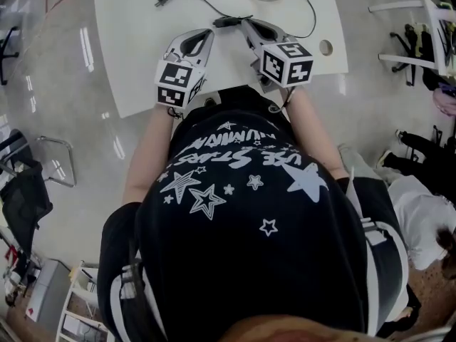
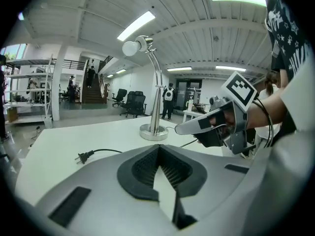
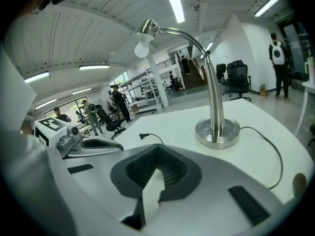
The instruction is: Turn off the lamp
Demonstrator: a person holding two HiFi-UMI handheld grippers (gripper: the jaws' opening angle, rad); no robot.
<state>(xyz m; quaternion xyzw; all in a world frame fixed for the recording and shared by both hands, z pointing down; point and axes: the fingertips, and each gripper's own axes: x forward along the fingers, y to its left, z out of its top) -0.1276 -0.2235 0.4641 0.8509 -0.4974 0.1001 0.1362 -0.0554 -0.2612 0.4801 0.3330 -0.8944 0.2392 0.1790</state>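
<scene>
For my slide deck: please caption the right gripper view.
Shut right gripper faces a chrome desk lamp on a white table, with a loose plug and the left gripper nearby.

Head view: I'm looking steeply down onto the worktop (image 1: 135, 55). Both gripper views are riding low and close over it, facing across; all three are sharing the lamp (image 2: 159, 92).

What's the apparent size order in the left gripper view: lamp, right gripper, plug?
1-2. lamp and right gripper: about alike. The lamp is taller and the gripper bulkier, but the gripper sits nearer the camera, so I won't rank them.
3. plug: clearly smallest.
</scene>
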